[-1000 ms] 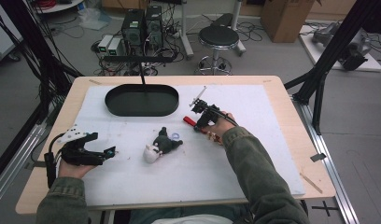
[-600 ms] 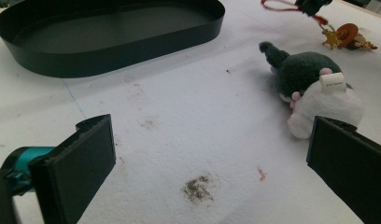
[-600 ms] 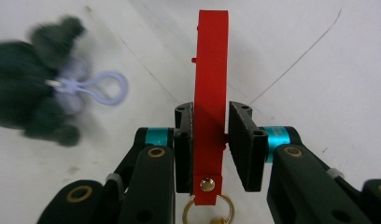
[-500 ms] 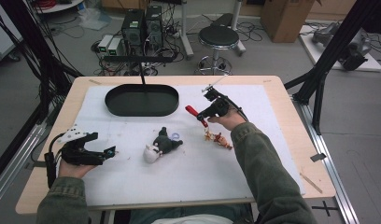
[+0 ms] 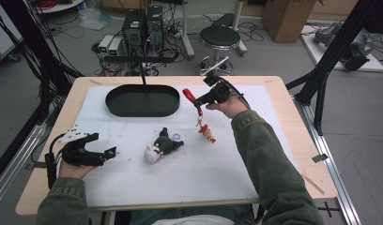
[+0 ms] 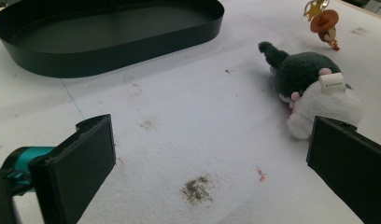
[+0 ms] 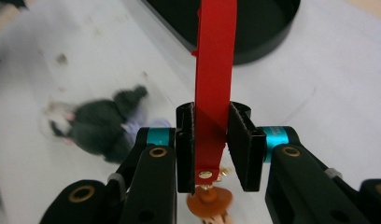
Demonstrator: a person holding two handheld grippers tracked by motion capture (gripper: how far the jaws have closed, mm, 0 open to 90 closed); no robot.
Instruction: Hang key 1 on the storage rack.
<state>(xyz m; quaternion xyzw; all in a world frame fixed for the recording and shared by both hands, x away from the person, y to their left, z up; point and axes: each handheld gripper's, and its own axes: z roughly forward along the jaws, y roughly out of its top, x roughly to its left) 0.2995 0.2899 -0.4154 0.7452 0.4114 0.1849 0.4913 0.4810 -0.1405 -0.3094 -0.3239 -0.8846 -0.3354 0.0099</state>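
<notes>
Dangling from its red strap [image 7: 214, 70], the small figure charm [image 5: 207, 131] hangs above the white mat [image 5: 255, 154]; the right tool [image 5: 199, 101] pinches that strap. Nearby lies a plush toy [image 5: 161, 146]. Left tool [image 5: 110, 153] rests spread on the desk [image 5: 293, 122].

From my right hand-held gripper [image 7: 212, 144] view the plush toy [image 7: 97, 126] is a blur, and the small figure [image 7: 208, 205] hanging from the red strap [image 7: 215, 70] is cut off at the bottom edge. The tag [image 6: 332, 84] on the plush is too small for me to read.
</notes>
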